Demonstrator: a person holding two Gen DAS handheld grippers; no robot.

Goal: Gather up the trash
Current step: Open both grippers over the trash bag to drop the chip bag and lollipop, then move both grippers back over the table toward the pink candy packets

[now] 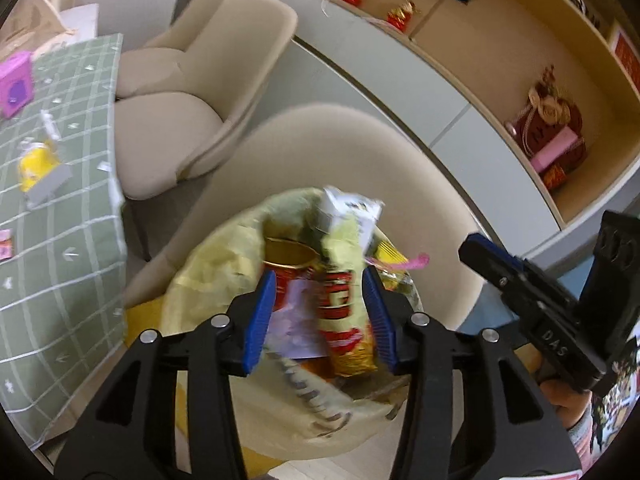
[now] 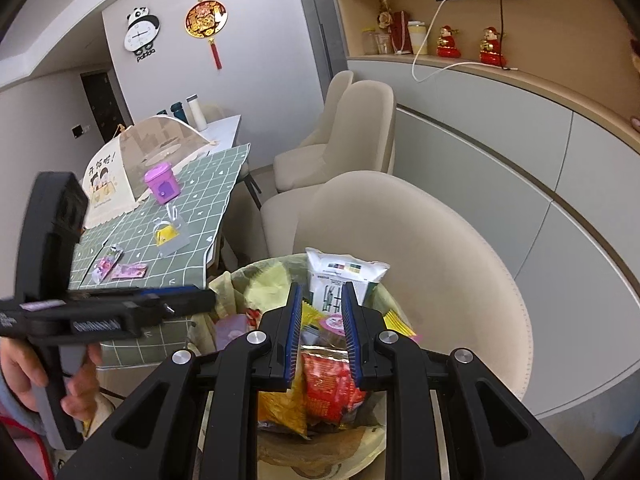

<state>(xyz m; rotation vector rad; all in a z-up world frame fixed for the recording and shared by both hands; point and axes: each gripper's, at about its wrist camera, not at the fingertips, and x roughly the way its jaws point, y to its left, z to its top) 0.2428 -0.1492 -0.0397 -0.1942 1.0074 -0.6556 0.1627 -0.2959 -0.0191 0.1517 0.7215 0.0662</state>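
both my grippers are over the one trash bin, lined with a pale yellow bag. my left gripper has its jaws part open, nothing pinched; the red and yellow snack wrapper and a red can lie in the bin just past the blue pads, showing in the gap between them. my right gripper has jaws set narrower, also free; below and between them i see a red wrapper and a yellow wrapper, and at the tips a white pack sticks up from the far rim, not gripped that i can tell.

past the bin, three beige chairs in the right view; the nearest sits right behind the bin.

left of those, the bench with the green check cloth: one yellow item on a grey holder, one purple box, two small pink wrappers near the edge, one mesh food cover.

furthest out, two red figurines on the shelf and one panda clock on the wall.
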